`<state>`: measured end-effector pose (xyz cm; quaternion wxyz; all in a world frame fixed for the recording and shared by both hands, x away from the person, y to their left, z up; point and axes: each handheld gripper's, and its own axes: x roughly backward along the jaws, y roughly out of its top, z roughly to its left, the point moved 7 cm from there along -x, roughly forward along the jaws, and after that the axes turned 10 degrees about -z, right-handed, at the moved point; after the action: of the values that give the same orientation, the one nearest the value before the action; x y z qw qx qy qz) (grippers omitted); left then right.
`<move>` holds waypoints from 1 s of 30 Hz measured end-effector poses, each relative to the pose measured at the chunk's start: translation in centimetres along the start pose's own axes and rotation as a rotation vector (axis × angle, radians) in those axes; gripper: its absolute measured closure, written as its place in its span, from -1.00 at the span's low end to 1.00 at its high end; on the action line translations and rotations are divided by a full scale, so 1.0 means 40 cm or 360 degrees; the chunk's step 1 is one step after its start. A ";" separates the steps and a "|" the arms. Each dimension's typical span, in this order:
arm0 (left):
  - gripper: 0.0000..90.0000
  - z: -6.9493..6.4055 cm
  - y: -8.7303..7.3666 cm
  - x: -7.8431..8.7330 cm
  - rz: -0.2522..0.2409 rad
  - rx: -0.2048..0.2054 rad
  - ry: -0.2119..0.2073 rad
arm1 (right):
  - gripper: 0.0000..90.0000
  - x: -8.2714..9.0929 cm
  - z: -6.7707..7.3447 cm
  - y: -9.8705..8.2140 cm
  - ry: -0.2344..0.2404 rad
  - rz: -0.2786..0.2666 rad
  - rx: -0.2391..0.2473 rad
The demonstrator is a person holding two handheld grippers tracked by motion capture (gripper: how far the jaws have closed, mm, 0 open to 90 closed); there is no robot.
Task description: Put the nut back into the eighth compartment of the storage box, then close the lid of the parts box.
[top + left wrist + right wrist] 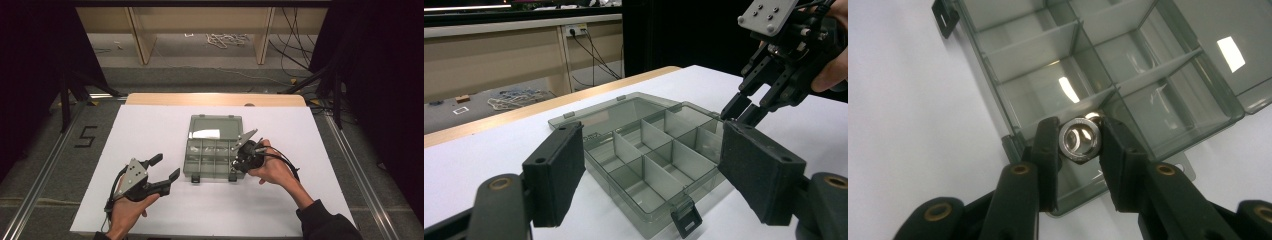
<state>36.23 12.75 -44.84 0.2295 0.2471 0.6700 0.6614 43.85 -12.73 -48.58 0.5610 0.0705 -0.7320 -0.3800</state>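
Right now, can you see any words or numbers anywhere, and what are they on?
"5": a big dark number marked on the grey floor, left of the table.
The clear compartment box, its lid, the left gripper, the right gripper and the shiny metal nut it holds carry no readable writing.

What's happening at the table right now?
A person is working on an open box on the white sheet, one claw in each hand. The right claw is shut on a metal nut, holding it over a near corner compartment of the box, not yet let go. The left claw hangs open beside the box, holding nothing. The lid lies folded flat behind the compartments, which look empty apart from something shiny just behind the nut.
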 end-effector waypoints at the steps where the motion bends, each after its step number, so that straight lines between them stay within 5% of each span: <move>1: -0.43 0.000 0.000 -0.001 -0.0003 0.0005 0.0002 | 0.56 -0.002 -0.001 -0.002 0.0002 0.0004 0.0002; 9: -0.44 0.001 -0.002 -0.005 -0.0003 0.0010 -0.0003 | 0.40 -0.015 0.003 -0.012 0.0022 0.0016 -0.0027; 13: -0.44 0.005 0.000 -0.002 -0.0004 0.0015 0.0011 | 0.19 0.005 -0.008 0.000 0.0030 -0.0076 -0.0104; 19: -0.44 0.000 -0.003 -0.009 0.0003 0.0017 0.0000 | -0.27 0.033 -0.051 0.020 -0.0105 -0.0300 -0.0258; 22: -0.44 -0.004 -0.005 -0.014 0.0012 0.0013 -0.0015 | -0.38 0.035 -0.060 0.028 -0.0111 -0.0370 -0.0286; 30: -0.44 0.000 -0.006 -0.014 0.0014 0.0012 -0.0007 | -0.43 0.034 -0.067 0.027 -0.0152 -0.0398 -0.0299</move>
<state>36.65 12.39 -45.08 0.2273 0.2523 0.6708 0.6593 46.04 -13.97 -46.64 0.4780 0.0903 -0.7046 -0.5166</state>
